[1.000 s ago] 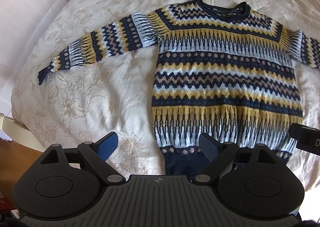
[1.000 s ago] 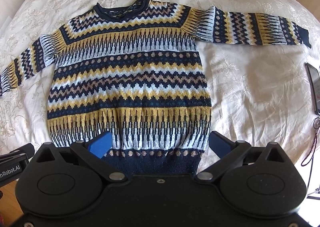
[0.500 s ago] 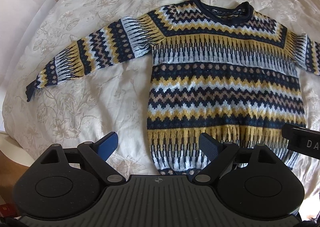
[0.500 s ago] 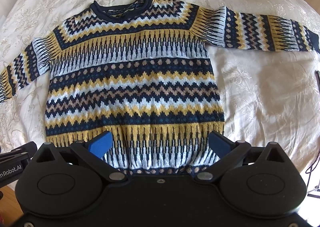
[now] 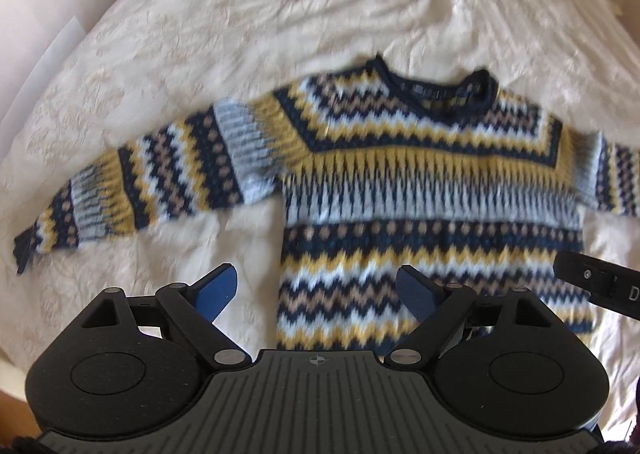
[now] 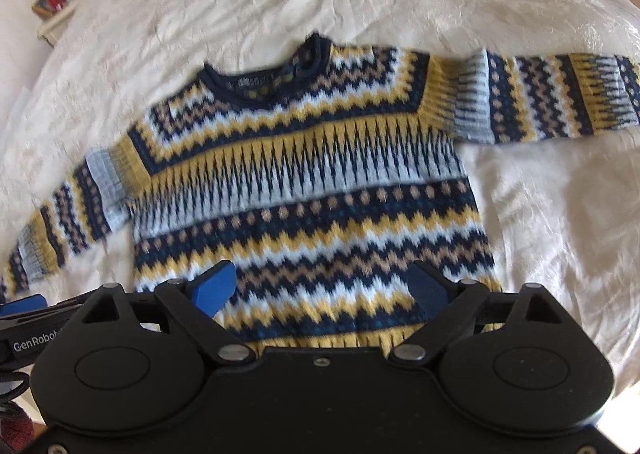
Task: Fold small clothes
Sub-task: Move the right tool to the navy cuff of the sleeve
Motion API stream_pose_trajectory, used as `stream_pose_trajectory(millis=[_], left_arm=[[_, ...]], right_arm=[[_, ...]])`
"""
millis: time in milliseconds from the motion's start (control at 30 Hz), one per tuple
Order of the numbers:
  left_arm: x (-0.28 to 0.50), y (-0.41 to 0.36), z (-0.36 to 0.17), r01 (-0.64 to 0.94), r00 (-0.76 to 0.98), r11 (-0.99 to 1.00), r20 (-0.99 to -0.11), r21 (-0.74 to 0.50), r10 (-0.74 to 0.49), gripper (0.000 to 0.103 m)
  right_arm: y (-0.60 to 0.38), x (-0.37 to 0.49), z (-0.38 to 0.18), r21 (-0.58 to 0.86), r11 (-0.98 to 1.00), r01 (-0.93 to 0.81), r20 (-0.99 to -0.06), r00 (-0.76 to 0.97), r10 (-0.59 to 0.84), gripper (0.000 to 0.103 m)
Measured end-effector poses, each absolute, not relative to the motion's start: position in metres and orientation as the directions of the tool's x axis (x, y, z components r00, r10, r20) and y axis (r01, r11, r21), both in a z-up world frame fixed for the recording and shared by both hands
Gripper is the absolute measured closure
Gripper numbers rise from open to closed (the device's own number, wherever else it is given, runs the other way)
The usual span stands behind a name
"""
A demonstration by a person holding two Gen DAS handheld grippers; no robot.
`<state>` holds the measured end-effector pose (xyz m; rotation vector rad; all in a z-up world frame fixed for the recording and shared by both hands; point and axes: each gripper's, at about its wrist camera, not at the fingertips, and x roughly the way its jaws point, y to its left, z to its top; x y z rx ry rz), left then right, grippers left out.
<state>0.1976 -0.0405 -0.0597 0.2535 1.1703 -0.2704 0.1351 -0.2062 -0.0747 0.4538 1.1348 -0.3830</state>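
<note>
Both tongs (image 5: 316, 290) (image 6: 324, 286) gape, empty, over the flat sweater's (image 6: 304, 190) lower body.

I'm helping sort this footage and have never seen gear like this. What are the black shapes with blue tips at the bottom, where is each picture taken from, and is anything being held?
There is no robot here. A person holds a handheld gripper in each hand, and a camera on each looks forward along its two fingers. One picture is from the left gripper, the other from the right gripper. The black shapes are each tool's body; the blue tips are its fingers. On the cream bedspread a patterned knit sweater lies flat, front up, sleeves spread out. Both grippers are open above its lower part and hold nothing. The black bar at the right edge of the left view is part of the other gripper. Both pictures are slightly blurred.
</note>
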Motion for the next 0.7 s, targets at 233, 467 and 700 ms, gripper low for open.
stream_pose_trajectory(millis=[233, 467, 700], left_arm=[[0.222, -0.059, -0.046, 0.353, 0.476, 0.935, -0.866, 0.026, -0.156, 0.016], [0.213, -0.078, -0.051, 0.359, 0.488, 0.933, -0.850, -0.011, -0.198, 0.017], [0.183, -0.095, -0.053, 0.228, 0.505, 0.972, -0.847, -0.053, -0.164, 0.017]], right_arm=[[-0.226, 0.136, -0.046, 0.105, 0.865, 0.490, -0.806, 0.552, -0.215, 0.010], [-0.277, 0.128, -0.046, 0.103, 0.877, 0.469, -0.731, 0.634, -0.253, 0.010], [-0.356, 0.108, -0.064, 0.189, 0.875, 0.445, -0.724, 0.665, -0.182, 0.010]])
